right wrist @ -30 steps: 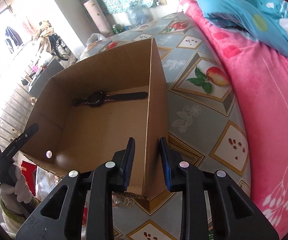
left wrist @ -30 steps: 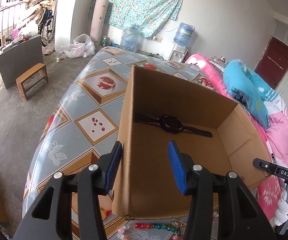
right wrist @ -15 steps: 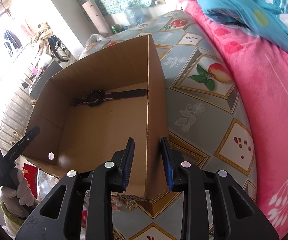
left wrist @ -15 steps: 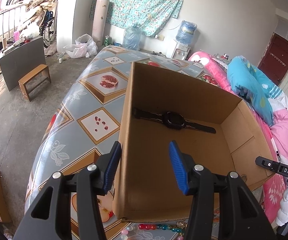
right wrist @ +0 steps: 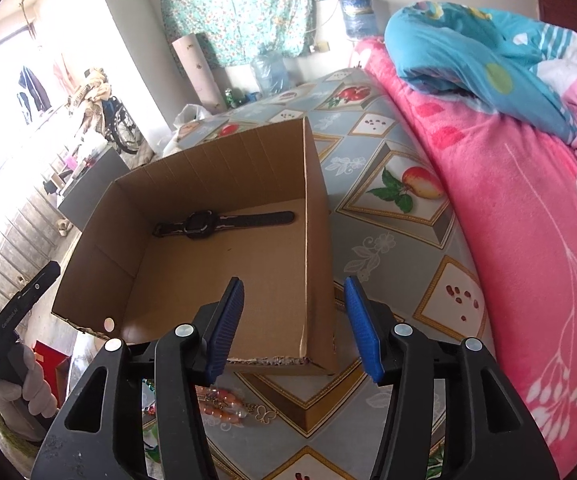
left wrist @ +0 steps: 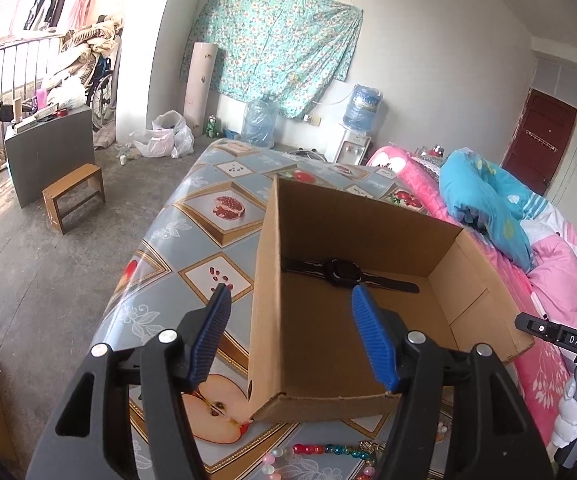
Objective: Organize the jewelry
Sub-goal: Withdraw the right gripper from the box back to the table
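Both grippers have just been opening: the left gripper (left wrist: 288, 336) straddles the cardboard box's (left wrist: 368, 344) left wall, the right gripper (right wrist: 293, 320) its right wall, pads clear of the card. The black watch (right wrist: 224, 223) lies inside at the far wall. The left view alone shows a multicoloured bead string (left wrist: 328, 450) before the box; the right shows orange beads (right wrist: 218, 402).

A lived-in home bedroom: pink quilt (right wrist: 508, 216) and blue pillow (left wrist: 484, 208) on a bed, floral wall cloth (left wrist: 276, 40), water dispenser (left wrist: 354, 148), wooden stool (left wrist: 74, 194).
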{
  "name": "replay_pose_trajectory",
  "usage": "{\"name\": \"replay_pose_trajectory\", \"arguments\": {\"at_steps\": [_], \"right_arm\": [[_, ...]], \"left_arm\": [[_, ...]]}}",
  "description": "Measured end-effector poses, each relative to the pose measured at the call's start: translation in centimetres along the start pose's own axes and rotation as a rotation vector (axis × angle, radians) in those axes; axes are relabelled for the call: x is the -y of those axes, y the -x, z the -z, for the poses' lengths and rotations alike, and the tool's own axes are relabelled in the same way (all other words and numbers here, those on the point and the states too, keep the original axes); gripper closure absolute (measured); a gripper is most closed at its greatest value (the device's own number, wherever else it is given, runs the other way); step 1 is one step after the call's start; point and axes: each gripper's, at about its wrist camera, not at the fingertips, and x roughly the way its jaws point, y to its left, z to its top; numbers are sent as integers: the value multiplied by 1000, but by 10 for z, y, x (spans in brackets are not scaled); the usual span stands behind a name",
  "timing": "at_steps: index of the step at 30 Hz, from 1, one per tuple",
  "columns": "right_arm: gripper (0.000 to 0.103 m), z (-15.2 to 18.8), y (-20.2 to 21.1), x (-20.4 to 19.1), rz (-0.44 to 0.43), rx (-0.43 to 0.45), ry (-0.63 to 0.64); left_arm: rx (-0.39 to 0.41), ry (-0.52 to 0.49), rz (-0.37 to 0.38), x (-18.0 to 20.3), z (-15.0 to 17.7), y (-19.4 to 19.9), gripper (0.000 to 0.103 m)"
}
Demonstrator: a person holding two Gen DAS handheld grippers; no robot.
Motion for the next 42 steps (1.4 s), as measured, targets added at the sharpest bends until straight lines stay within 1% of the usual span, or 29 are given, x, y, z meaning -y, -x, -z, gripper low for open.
{"name": "replay_pose_trajectory", "arguments": {"at_steps": [3,4,6,7,8,9,11,13,15,21,23,27,31,34,37,42], "right_arm": [[42,10,26,-6,12,110,23],[37,14,33,-8,15,144,33],[33,23,49,-14,38,218,62],[28,29,56,-18,53,249,80],[23,35,62,-21,65,279,96],[20,41,67,-24,71,308,112],[11,56,75,-28,88,350,145],[10,73,77,-32,110,372,171],[10,89,73,-35,117,355,183],[10,135,43,-30,128,231,167],[10,148,33,-29,135,199,165],[10,161,17,-29,136,150,165],[10,166,5,-33,122,111,171],[10,173,-3,-36,139,89,196],[10,176,-9,-35,142,69,192],[10,179,-9,-39,158,76,211]], "left_arm": [[58,-35,6,0,6,24,37],[68,-46,13,1,9,30,36],[80,-67,28,4,15,41,34],[84,-80,30,5,19,46,33],[87,-94,32,8,24,50,33],[90,-109,34,11,29,54,32],[79,-128,39,15,40,59,30],[52,-138,51,20,54,59,30],[9,-149,65,24,71,57,30],[-118,-187,76,39,121,44,30],[-134,-218,70,46,136,43,30],[-160,-282,57,59,159,42,30],[-170,-309,30,66,168,37,30],[-172,-316,18,66,169,33,30],[-171,-329,11,69,171,31,30],[-172,-340,-2,73,172,28,30]]}}
